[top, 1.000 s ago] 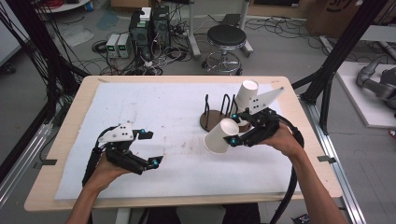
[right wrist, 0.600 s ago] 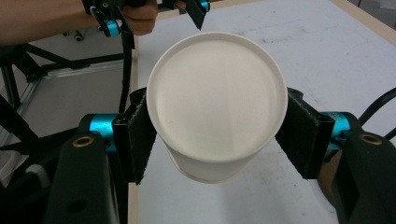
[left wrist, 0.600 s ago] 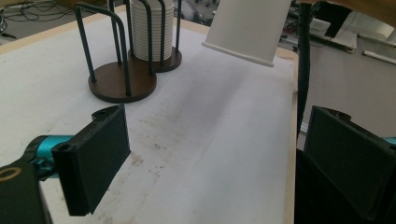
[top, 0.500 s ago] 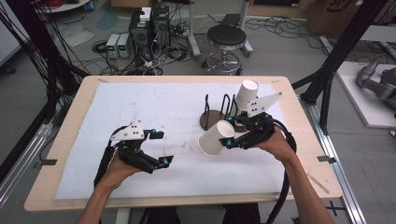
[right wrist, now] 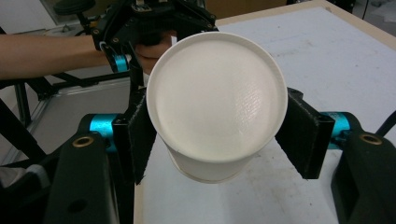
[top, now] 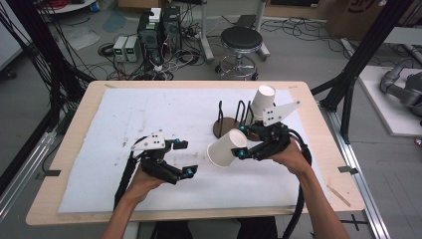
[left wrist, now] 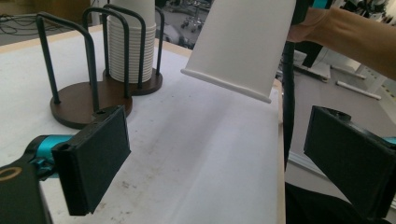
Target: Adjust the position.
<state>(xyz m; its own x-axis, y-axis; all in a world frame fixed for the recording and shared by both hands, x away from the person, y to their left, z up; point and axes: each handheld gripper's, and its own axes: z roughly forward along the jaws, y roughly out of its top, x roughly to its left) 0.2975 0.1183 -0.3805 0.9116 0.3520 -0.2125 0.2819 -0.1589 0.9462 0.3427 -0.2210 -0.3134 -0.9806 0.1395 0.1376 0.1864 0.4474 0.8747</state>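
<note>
Above the white felt mat (top: 164, 114) on the wooden table (top: 318, 144), the right gripper (top: 241, 144) holds a white paper cup (top: 227, 148) clear of the surface, its two jaws clamped on the cup's sides with the cup tipped on its side, base pointing toward the left hand. Behind it stands a dark wire cup rack on a round brown wooden base (top: 234, 122), with a stack of white paper cups (top: 262, 99) in its far bay.

Just left of the cup, the left gripper (top: 185, 158) has its jaws spread wide and empty; in the left gripper view the cup's rolled rim (left wrist: 226, 86) hangs ahead of the black pads (left wrist: 97, 156) and above them.

This looks like a handover. To do it well, the left gripper should rise a little and straddle the cup's wall squarely, below the rim, closing gently enough not to crumple the paper. The right grip should loosen only once the left pads are seated.
</note>
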